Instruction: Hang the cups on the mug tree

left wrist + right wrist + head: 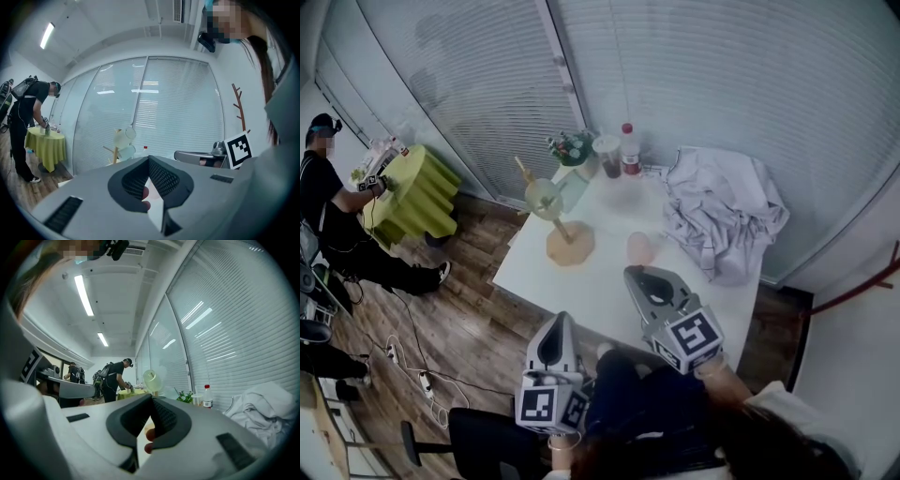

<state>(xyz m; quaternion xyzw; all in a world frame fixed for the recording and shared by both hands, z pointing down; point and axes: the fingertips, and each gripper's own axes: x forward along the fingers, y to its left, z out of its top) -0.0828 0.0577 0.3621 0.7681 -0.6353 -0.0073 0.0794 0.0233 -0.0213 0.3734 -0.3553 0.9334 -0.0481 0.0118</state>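
Left gripper (560, 323) and right gripper (636, 277) are both hovering fully closed and empty, short of the mug tree (569, 239). A green cup (545, 199) is hanging on it. A pink cup (639, 247) is standing on the bench (581, 281) just right of it.

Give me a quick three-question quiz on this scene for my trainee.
1. True or false: the pink cup stands on the table, not on the mug tree.
2. What lies on the table's right side in the head view? A) cloth B) tray C) book
3. Is the right gripper holding a cup?
Key: 1 true; 2 A; 3 no, its jaws are shut on nothing.
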